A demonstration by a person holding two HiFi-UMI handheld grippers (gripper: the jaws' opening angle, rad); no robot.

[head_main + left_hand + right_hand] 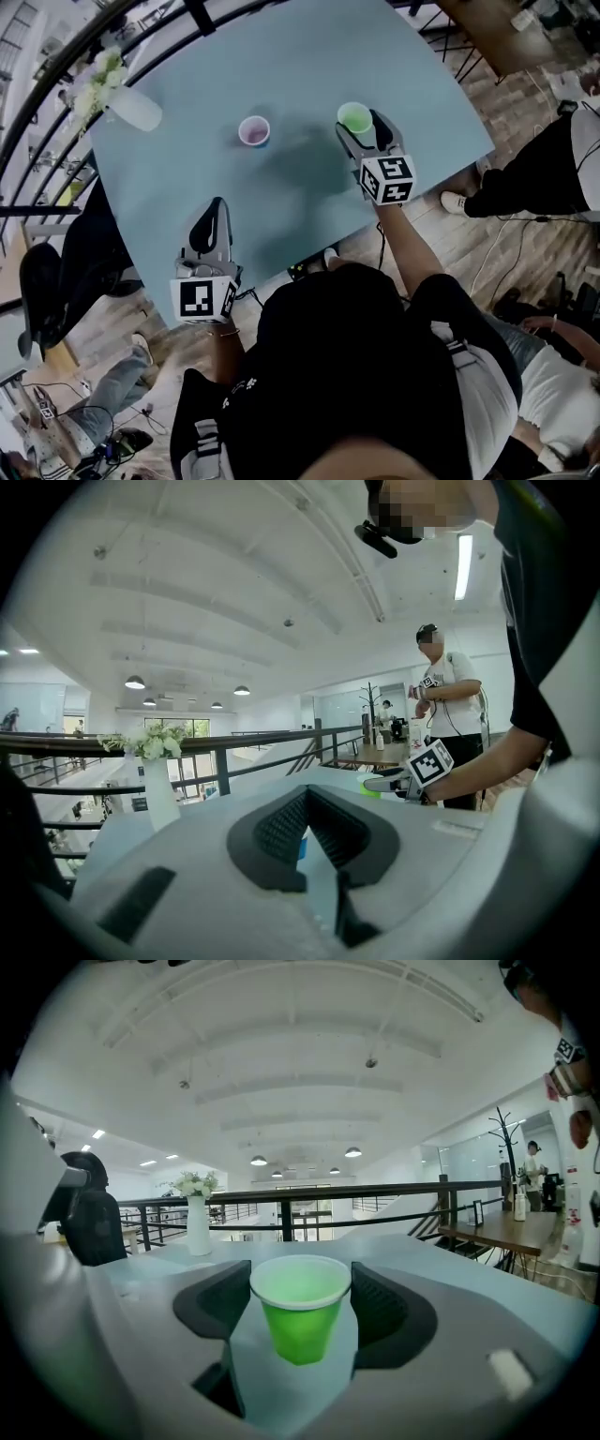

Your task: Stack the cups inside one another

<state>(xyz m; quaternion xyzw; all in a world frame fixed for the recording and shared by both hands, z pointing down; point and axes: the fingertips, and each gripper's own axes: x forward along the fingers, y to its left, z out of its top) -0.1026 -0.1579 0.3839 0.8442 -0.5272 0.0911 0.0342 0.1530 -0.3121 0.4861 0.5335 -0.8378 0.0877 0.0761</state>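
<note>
Green cup [353, 116] is clamped in right gripper [364, 131], left gripper [210, 223] is shut and empty; blue cup [253, 131] at its 9 o'clock could be toppled if entered off-centre.

place: open-plan office mezzanine | evidence: black railing [375, 1190], hanging ceiling lamps [260, 1161], wood floor [511, 112], light-blue table [281, 56]
</note>
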